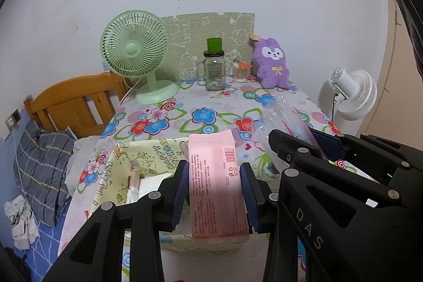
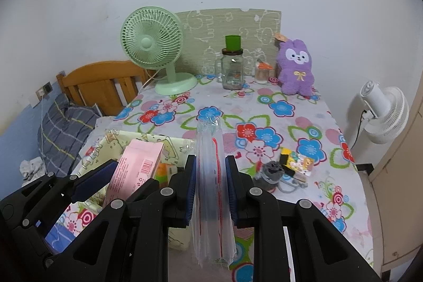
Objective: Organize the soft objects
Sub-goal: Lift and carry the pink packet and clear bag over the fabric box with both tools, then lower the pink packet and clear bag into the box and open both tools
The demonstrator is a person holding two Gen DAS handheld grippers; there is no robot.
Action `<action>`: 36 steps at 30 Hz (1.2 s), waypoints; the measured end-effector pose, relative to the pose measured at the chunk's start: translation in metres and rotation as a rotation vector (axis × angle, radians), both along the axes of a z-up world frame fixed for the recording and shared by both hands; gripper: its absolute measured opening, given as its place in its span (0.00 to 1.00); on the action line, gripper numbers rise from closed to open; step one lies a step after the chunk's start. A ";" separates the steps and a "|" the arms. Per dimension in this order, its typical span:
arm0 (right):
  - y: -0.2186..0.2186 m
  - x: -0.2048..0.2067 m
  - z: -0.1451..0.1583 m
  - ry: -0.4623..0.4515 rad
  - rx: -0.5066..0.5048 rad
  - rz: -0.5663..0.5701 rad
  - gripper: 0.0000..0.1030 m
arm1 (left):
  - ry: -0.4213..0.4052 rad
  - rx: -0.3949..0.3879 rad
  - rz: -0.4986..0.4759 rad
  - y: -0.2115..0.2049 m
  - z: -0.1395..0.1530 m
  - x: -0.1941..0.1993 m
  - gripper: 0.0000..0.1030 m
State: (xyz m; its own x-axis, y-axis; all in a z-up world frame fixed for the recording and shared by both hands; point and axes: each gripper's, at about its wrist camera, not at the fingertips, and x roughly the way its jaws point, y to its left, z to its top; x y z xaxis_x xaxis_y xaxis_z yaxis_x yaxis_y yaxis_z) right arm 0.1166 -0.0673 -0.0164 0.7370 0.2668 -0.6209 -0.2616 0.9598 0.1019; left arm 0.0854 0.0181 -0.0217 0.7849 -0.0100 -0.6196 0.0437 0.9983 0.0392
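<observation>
Pink pack [image 1: 216,186] pinched in left claw [image 1: 214,192], clear bag stack [image 2: 212,189] in right claw [image 2: 210,192]

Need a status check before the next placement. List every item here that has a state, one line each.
left gripper: shut on pink pack
pink pack: held above fabric bin
right gripper: shut on clear bag stack
clear bag stack: held upright
fabric bin: open
glass jar: lidded

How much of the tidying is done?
Partly. The yellow bin already holds some packets. In hand: the left gripper holds a pink pack, the right gripper a clear pack. Left: the purple bunny sits on the table.
</observation>
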 end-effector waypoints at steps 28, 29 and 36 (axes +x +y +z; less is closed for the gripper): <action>0.073 0.036 -0.033 0.081 -0.014 0.073 0.23 | 0.064 0.012 0.063 0.068 -0.033 0.029 0.39; 0.075 0.036 -0.034 0.085 -0.015 0.077 0.23 | 0.067 0.013 0.067 0.070 -0.035 0.030 0.39; 0.090 0.041 -0.047 0.121 -0.028 0.100 0.23 | 0.101 0.011 0.087 0.084 -0.048 0.035 0.40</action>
